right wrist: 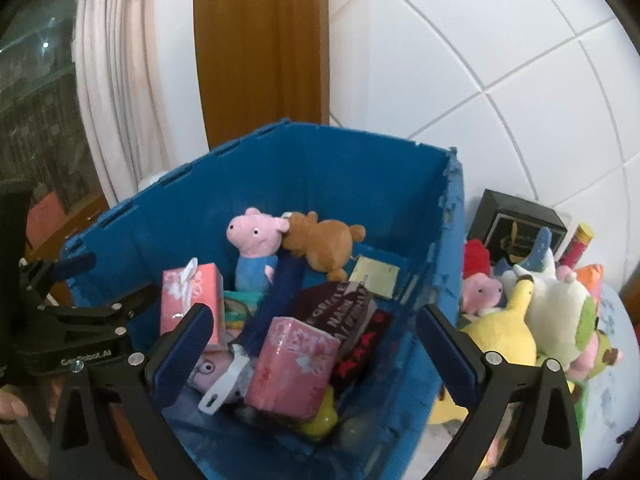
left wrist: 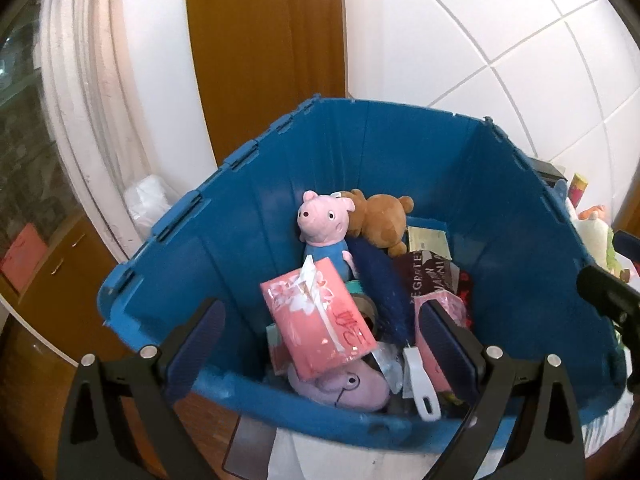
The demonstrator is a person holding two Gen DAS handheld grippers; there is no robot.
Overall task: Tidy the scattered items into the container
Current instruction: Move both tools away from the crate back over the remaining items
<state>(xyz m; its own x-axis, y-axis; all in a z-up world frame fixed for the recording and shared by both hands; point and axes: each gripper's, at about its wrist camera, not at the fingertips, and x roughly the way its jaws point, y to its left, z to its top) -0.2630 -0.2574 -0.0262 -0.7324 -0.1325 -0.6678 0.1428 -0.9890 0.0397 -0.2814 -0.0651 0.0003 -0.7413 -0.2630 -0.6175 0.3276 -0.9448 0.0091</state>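
A blue crate (left wrist: 500, 200) (right wrist: 180, 220) holds a pink pig plush (left wrist: 324, 220) (right wrist: 254, 244), a brown bear plush (left wrist: 380, 220) (right wrist: 324, 246), two pink tissue packs (left wrist: 320, 324) (right wrist: 292, 364), a dark blue brush (left wrist: 384, 292) and a dark packet (right wrist: 340, 312). My left gripper (left wrist: 320, 356) is open and empty above the crate's near rim. My right gripper (right wrist: 316, 356) is open and empty above the crate's contents. The left gripper also shows in the right wrist view (right wrist: 80, 304), at the crate's left side.
Several plush toys lie outside the crate on its right: a yellow one (right wrist: 500, 336), a white one (right wrist: 556, 300) and a small pink pig (right wrist: 482, 292). A black box (right wrist: 516, 220) stands behind them. White tiled wall behind; wooden post and curtain at the back left.
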